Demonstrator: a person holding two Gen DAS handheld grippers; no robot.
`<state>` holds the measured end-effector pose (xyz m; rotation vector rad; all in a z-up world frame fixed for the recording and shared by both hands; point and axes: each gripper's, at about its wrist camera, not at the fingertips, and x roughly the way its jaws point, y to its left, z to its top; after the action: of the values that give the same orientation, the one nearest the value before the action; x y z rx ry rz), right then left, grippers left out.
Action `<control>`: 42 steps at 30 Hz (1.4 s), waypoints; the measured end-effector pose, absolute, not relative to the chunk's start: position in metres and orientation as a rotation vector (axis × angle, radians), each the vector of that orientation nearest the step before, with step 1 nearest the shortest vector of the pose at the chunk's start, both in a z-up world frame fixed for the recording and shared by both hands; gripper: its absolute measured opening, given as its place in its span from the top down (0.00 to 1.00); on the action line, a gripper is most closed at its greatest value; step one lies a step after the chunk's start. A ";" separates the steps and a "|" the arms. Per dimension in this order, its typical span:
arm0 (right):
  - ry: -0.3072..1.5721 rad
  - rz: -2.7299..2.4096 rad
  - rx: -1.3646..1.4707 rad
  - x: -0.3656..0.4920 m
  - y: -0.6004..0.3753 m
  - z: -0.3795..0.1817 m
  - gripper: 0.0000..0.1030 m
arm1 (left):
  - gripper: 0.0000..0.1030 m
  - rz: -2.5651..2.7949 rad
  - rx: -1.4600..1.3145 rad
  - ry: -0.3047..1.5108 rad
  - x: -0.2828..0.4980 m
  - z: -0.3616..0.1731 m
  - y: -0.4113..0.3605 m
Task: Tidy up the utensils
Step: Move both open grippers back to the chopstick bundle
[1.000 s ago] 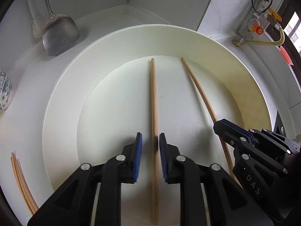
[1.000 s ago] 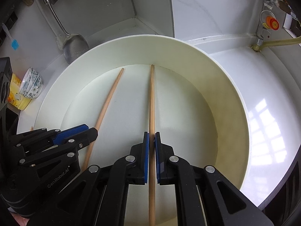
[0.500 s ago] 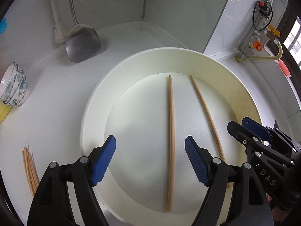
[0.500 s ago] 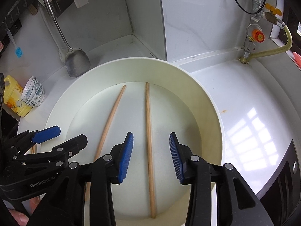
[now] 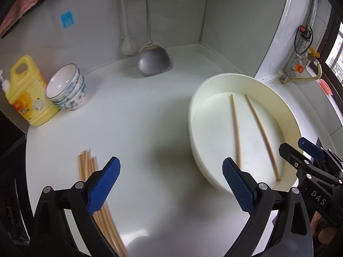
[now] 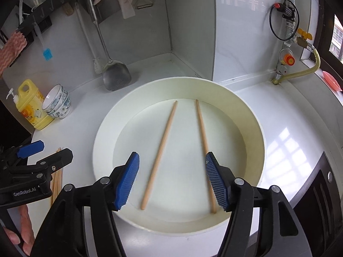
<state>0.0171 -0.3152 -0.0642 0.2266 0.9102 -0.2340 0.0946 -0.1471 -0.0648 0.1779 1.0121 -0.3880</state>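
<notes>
Two chopsticks (image 6: 163,150) lie apart inside the cream basin (image 6: 253,115) on the white counter (image 5: 139,117), more chopsticks (image 5: 85,167) bundled left of it, while the left gripper (image 5: 171,184) and right gripper (image 6: 171,180) hover spread wide, empty.

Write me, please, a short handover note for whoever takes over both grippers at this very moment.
Left gripper: open, empty, above the counter between the loose chopsticks and the basin.
Right gripper: open, empty, over the basin.
Done: two chopsticks lie apart in the basin, left one and right one.
Left: the bundle on the counter probably goes in next.
</notes>
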 end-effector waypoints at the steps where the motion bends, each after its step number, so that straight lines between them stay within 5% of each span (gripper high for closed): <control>1: 0.908 -0.232 0.222 0.015 -0.306 -0.062 0.40 | 0.08 -0.385 0.173 1.011 0.092 -0.062 -0.137; 24: 0.972 -0.106 0.129 -0.015 -0.106 -0.090 0.37 | 0.07 -0.216 0.077 1.041 0.048 -0.089 0.094; 42: 0.974 0.067 0.082 0.016 -0.095 -0.156 0.37 | 0.07 -0.057 -0.005 1.050 0.033 -0.145 0.105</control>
<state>0.0155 -0.0949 -0.1562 0.0820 0.9737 0.0673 0.0332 0.1048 -0.1453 -0.0054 1.0495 -0.0568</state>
